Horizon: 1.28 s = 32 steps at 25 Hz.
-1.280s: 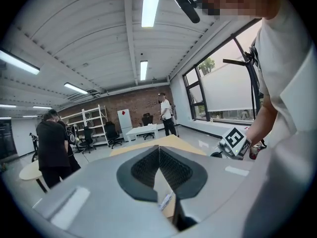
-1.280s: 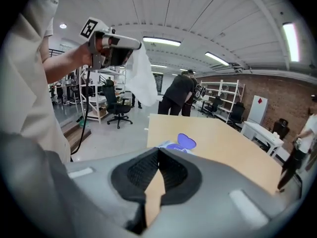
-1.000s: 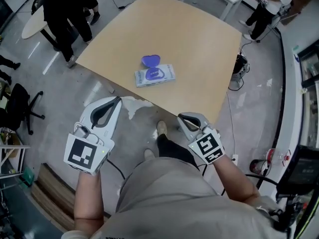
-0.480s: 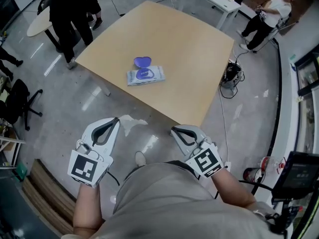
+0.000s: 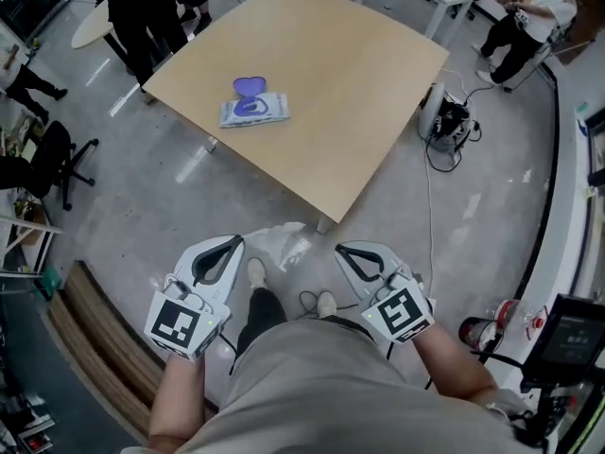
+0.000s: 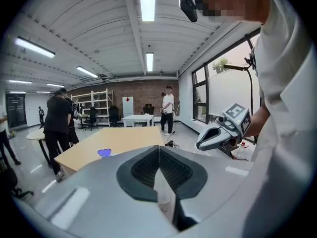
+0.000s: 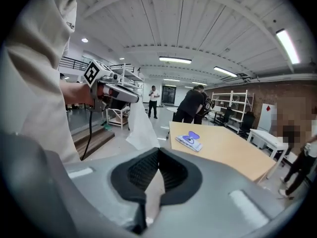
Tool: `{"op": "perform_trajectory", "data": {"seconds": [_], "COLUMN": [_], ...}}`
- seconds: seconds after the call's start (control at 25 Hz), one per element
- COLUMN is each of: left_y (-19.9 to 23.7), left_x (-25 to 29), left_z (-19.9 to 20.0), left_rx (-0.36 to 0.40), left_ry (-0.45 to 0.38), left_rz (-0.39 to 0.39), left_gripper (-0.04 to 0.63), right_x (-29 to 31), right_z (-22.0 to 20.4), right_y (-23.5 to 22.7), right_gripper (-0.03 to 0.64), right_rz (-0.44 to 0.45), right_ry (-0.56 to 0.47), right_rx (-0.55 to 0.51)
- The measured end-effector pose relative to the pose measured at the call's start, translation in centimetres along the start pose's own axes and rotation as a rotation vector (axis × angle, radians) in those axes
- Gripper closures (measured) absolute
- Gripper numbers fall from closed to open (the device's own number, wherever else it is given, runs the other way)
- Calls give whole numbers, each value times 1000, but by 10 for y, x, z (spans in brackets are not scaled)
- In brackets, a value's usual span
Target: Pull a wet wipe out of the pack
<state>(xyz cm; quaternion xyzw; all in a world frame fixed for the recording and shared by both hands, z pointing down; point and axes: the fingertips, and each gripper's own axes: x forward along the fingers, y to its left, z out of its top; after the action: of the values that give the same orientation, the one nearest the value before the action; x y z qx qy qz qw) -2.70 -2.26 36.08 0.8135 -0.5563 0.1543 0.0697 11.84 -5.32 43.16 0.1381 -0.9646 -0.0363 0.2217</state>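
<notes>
The wet wipe pack (image 5: 253,109) lies flat near the table's left corner, its purple lid (image 5: 248,87) flipped open; it also shows in the right gripper view (image 7: 190,140). A white wipe (image 5: 282,244) hangs over the floor between the two gripper tips, far from the pack. My left gripper (image 5: 232,245) is shut with white sheet pinched between its pads (image 6: 163,192). My right gripper (image 5: 340,251) is shut too, with a strip of the sheet in its jaws (image 7: 152,192). Seen from the right gripper, the wipe (image 7: 140,128) dangles from the left gripper (image 7: 116,94).
The wooden table (image 5: 321,74) stands ahead, well beyond reach. People in dark clothes (image 5: 142,8) stand at its far left, another person (image 5: 529,17) at far right. An office chair (image 5: 43,168), a cabled device (image 5: 449,121) and a wooden platform (image 5: 104,348) are nearby.
The view has backed away from the table, so the pack now sits farther off. Both grippers stay shut near my body with the wipe between them.
</notes>
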Motion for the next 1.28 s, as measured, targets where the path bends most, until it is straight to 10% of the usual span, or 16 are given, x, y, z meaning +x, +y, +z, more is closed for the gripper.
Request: {"op": "perform_trajectory", "data": {"seconds": [0.52,1.28], "left_y": [-113,-150], "left_x": [-59,-261], "left_z": [-7,-86], "left_rx": [27,-15], "left_ry": [33,-38], "left_rz": [-18,-89], "left_gripper": [589,589], "right_x": [-71,-95], "right_z": [-4,55], "right_y": [65,285], "right_gripper": [615,615], "right_rz": [91,40], "right_ry": [-80,-126], "right_rx": [36,5]}}
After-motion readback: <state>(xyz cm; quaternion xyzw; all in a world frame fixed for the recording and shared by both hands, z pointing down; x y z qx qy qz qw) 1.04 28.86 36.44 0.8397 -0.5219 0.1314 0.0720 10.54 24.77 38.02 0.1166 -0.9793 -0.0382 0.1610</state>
